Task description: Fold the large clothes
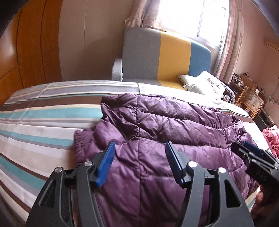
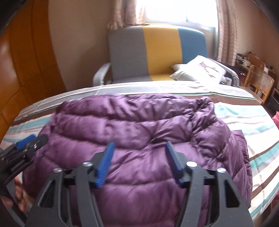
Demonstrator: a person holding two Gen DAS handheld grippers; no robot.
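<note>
1. jacket (image 1: 157, 132), a purple quilted puffer, lay bunched and partly folded on the striped bed (image 1: 34, 125), filling the centre and lower half of both views.
2. in the left wrist view, the left gripper (image 1: 140, 148) sat at the bottom centre with its blue fingers (image 1: 106, 162) spread wide apart, hovering over the jacket with nothing between them.
3. in the right wrist view, the right gripper (image 2: 139, 148) sat at the bottom centre, its blue fingers (image 2: 104, 164) likewise spread wide, above the jacket's near edge and holding nothing.
4. the right gripper also showed at the right edge of the left wrist view, close to the jacket's right side; the left gripper showed at the left edge of the right wrist view, at the jacket's left side.
5. a sleeve cuff (image 1: 78, 139) poked out at the jacket's left side in the left wrist view, lying flat on the bed.
6. beyond the bed, in the upper centre, stood a grey, yellow and blue sofa (image 1: 174, 52) with a white pillow (image 1: 205, 82) on it, under a bright window (image 1: 191, 15).
7. a wooden wardrobe (image 1: 26, 43) filled the upper left, and a wicker chair (image 1: 251, 101) stood at the right edge.
</note>
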